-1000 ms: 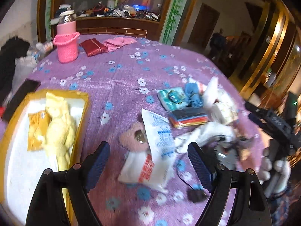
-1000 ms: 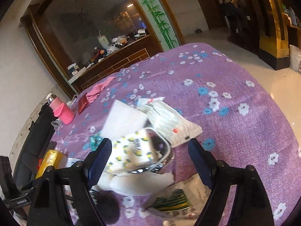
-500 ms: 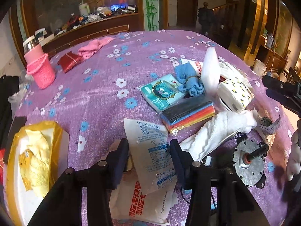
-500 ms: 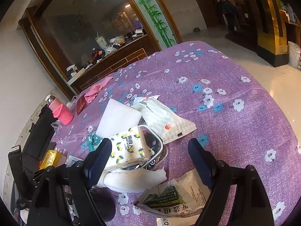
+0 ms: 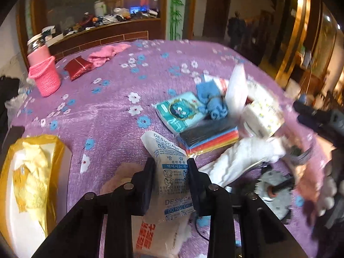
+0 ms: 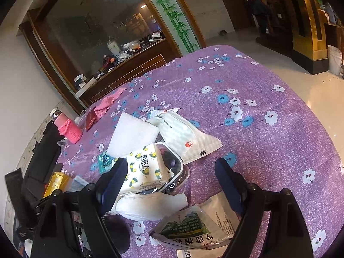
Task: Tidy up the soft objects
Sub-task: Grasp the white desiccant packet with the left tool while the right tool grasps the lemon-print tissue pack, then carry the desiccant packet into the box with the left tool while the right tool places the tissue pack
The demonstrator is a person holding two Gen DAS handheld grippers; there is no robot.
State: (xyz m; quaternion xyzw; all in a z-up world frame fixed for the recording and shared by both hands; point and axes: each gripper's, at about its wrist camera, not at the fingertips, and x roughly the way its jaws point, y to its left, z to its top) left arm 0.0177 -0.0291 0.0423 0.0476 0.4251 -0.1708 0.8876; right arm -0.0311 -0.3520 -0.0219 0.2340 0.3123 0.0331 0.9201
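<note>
Desiccant packet (image 5: 172, 172) sat pinched between the two fingers of my left gripper (image 5: 171, 173), jaws closed against both its sides. Packet was white with blue print, its far end reaching out past the fingertips, its near end lying over a second white bag with red lettering (image 5: 157, 234) below the gripper. Ahead and to the right of the left gripper I saw a stack of coloured cloths (image 5: 211, 138), a teal tissue pack (image 5: 181, 112), a blue cloth (image 5: 211, 101) and a white towel (image 5: 240, 159). To its left lay a yellow-rimmed tray (image 5: 34, 142) holding yellow soft things. Far ahead on the left stood a pink bottle in a knitted sleeve (image 5: 44, 74). All rested on a purple flowered tablecloth (image 5: 111, 99).

My right gripper (image 6: 172, 172) was spread wide, gripping nothing. Between its fingers I noted a lemon-print tissue pack (image 6: 148, 169) resting on a clear container (image 6: 178, 172), with the white towel (image 6: 150, 204) just nearer. A green-printed bag (image 6: 193, 228) lay close in toward the right finger. Beyond the tissue pack sat a white checked pouch (image 6: 185, 137).
</note>
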